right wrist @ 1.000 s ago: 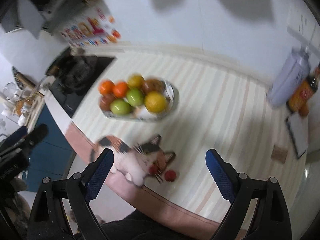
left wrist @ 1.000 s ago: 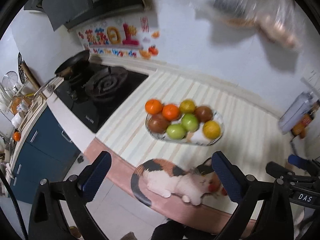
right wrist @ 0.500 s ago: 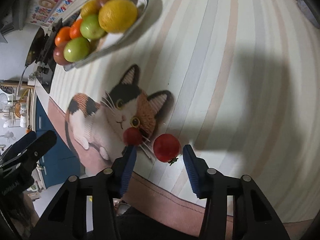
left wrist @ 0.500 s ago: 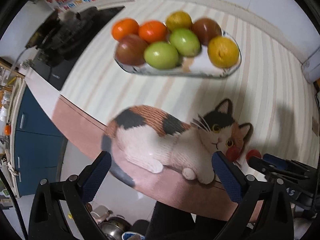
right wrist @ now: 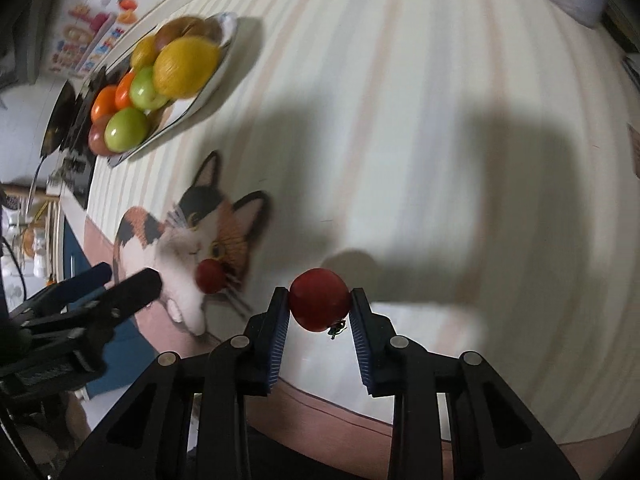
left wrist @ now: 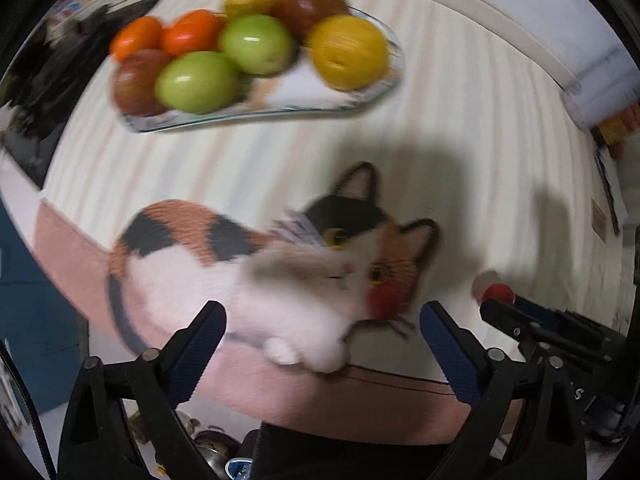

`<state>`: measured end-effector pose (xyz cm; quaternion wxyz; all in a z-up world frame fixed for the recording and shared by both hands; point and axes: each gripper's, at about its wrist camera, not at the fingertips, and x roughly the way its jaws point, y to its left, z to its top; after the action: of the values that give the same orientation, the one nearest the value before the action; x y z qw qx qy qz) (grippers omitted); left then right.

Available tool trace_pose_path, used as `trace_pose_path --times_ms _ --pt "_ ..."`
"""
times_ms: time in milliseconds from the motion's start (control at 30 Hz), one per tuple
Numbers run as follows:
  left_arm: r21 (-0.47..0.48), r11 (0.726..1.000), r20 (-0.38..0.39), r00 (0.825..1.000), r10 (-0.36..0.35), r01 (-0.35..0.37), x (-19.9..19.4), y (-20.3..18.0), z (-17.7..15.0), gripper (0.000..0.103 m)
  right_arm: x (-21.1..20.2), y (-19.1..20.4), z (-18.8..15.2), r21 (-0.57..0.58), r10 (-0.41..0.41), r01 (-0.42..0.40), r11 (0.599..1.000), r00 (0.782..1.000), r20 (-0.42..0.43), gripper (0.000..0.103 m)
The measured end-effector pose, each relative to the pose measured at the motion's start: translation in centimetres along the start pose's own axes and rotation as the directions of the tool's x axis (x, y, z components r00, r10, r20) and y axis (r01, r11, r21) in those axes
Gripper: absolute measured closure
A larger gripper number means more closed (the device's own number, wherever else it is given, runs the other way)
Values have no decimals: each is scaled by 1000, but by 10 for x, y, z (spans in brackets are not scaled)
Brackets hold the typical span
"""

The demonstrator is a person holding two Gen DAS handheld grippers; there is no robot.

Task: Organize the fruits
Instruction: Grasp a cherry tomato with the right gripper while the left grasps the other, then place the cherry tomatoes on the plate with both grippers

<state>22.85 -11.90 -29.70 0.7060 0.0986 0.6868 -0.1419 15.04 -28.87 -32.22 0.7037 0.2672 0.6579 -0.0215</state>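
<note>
Right jaws around red tomato [right wrist: 319,299]

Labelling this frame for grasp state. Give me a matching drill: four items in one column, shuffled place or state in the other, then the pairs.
Items:
1. right gripper
2. left gripper
3. second small red tomato
4. yellow fruit

States:
A. lying on the cat picture of the mat
B. on the plate with other fruit
C. jaws wide apart, holding nothing
D. jaws closed on a small red tomato

Pairs: 1-D, 2-C, 3-A, 4-B
</note>
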Motion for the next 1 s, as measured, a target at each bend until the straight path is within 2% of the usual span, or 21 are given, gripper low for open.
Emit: trace_pose_path --times_ms 67,100,200,267,400,500,667,833,933,1000 --pt "39 999 -19 1000 -10 11 10 -14 3 21 -4 -8 0 18 -3 3 1000 1000 6 70" --pt "52 999 -30 999 -10 11 15 -19 4 29 -6 -11 0 26 -3 3 1000 1000 8 70" --pt "80 997 -66 998 -18 23 29 -31 4 45 -9 -18 0 42 -8 7 999 1000 18 70" --pt "90 996 -73 997 -20 26 35 -36 3 47 -11 -19 1 48 -5 4 999 1000 22 70" --pt "105 994 -84 996 -30 39 41 -44 4 71 -13 -19 1 45 -7 5 999 1000 28 70" --pt "128 991 -85 996 -22 33 42 -47 5 78 -14 -15 3 33 -9 8 999 999 32 70" --pt "107 993 -76 996 -37 45 41 -41 4 80 -17 -8 7 19 -3 3 1000 999 42 70" --pt "67 995 -48 997 -65 68 23 -11 6 80 -23 5 16 -6 22 -21 1000 998 66 70" --pt "26 995 -3 995 -96 96 -3 8 20 80 -24 19 25 -17 63 -62 998 995 83 70" --pt "-7 993 33 992 -120 120 -22 25 38 80 -22 34 37 -22 120 -119 993 988 100 70"
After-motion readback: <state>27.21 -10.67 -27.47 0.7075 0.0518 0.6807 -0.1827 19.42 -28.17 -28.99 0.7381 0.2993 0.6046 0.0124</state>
